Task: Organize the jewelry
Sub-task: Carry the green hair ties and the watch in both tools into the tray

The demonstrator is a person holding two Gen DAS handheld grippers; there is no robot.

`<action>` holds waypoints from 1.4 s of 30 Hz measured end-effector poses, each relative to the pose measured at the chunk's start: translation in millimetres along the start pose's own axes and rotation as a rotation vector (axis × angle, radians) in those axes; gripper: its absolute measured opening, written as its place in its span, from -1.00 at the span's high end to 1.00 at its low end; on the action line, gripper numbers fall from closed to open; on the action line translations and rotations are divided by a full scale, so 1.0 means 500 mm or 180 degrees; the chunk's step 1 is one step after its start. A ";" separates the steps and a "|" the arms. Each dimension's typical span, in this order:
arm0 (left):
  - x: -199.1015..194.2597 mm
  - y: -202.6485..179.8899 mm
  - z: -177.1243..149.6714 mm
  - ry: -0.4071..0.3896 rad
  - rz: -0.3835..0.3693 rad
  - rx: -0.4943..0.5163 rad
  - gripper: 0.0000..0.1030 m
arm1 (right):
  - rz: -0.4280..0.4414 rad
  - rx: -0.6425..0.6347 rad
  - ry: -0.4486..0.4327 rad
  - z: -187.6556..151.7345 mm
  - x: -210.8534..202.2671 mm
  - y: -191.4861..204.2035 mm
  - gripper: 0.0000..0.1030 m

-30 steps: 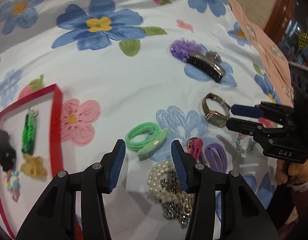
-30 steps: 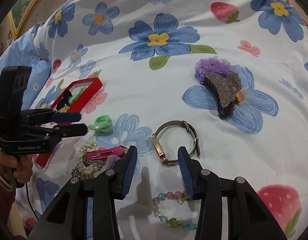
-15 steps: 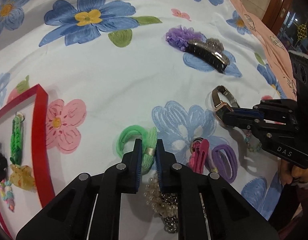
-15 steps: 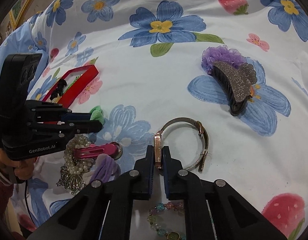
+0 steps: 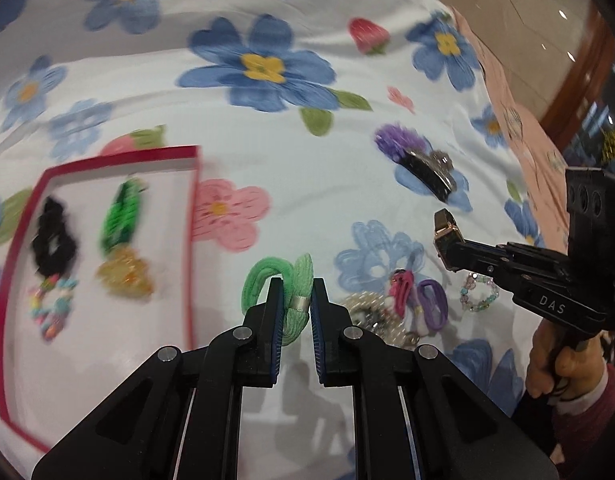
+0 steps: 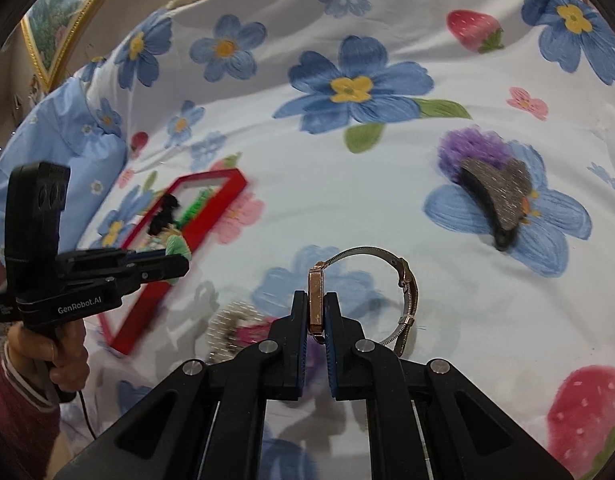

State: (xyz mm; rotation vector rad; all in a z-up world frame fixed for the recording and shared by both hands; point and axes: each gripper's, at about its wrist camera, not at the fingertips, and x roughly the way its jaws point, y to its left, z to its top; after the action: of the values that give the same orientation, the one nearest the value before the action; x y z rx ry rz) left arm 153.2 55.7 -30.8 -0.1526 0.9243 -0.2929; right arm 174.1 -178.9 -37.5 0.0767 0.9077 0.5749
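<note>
My left gripper (image 5: 297, 298) is shut on a green hair tie (image 5: 287, 284) and holds it above the flowered cloth, just right of the red-rimmed tray (image 5: 193, 216). The tray holds a black scrunchie (image 5: 53, 240), a green braided piece (image 5: 121, 216), a yellow clip (image 5: 125, 276) and a bead bracelet (image 5: 51, 308). My right gripper (image 6: 317, 312) is shut on the case of a rose-gold watch (image 6: 317, 300), whose mesh band (image 6: 403, 292) loops to the right. The watch also shows in the left wrist view (image 5: 447, 234), lifted off the cloth.
On the cloth lie a pearl piece (image 5: 363, 312), a pink clip (image 5: 401, 286), a purple hair tie (image 5: 433, 308) and a bead bracelet (image 5: 479, 298). A glittery claw clip (image 6: 503, 196) rests on a purple scrunchie (image 6: 467, 148) farther back. The cloth's edge runs along the right.
Both grippers closed, the left on the green hair tie, the right on the watch. Both have since lifted their items off the cloth, and the left has moved toward the tray.
</note>
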 end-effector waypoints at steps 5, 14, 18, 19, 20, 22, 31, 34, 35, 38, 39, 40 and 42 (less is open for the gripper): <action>-0.061 0.057 -0.030 -0.0135 0.0082 -0.0259 0.78 | 0.0147 -0.0100 -0.0036 0.010 -0.001 0.058 0.86; -0.131 0.143 -0.072 -0.0289 0.0227 -0.0614 0.78 | 0.0388 -0.0285 -0.0021 0.022 0.014 0.158 0.86; -0.150 0.173 -0.091 -0.0327 0.0253 -0.0728 0.78 | 0.0481 -0.0373 0.0001 0.025 0.027 0.202 0.86; -0.154 0.180 -0.094 -0.0333 0.0257 -0.0748 0.78 | 0.0499 -0.0389 0.0008 0.026 0.029 0.211 0.86; -0.157 0.186 -0.098 -0.0342 0.0263 -0.0772 0.78 | 0.0518 -0.0408 0.0017 0.027 0.032 0.220 0.86; -0.164 0.197 -0.105 -0.0352 0.0281 -0.0808 0.78 | 0.0553 -0.0442 0.0032 0.027 0.037 0.233 0.86; -0.179 0.247 -0.117 -0.0369 0.0352 -0.0904 0.78 | 0.0715 -0.0659 0.0162 0.035 0.080 0.326 0.86; -0.174 0.267 -0.117 -0.0335 0.0407 -0.0887 0.78 | 0.0746 -0.0736 0.0220 0.040 0.102 0.356 0.86; -0.171 0.274 -0.117 -0.0318 0.0415 -0.0892 0.78 | 0.0761 -0.0765 0.0243 0.042 0.112 0.368 0.86; -0.159 0.297 -0.115 -0.0266 0.0471 -0.0886 0.78 | 0.0766 -0.0854 0.0315 0.045 0.142 0.397 0.86; -0.156 0.303 -0.114 -0.0259 0.0478 -0.0891 0.78 | 0.0767 -0.0873 0.0336 0.045 0.150 0.404 0.86; -0.151 0.311 -0.112 -0.0247 0.0487 -0.0897 0.78 | 0.0765 -0.0899 0.0369 0.046 0.163 0.412 0.86; -0.144 0.322 -0.110 -0.0225 0.0519 -0.0894 0.78 | 0.0755 -0.0929 0.0421 0.047 0.184 0.423 0.86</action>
State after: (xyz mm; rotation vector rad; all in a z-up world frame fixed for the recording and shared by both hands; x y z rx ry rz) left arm 97.9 231.0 -49.7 -0.3420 0.8986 -0.0053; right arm 142.8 50.5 -26.0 -0.1202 0.9404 0.9369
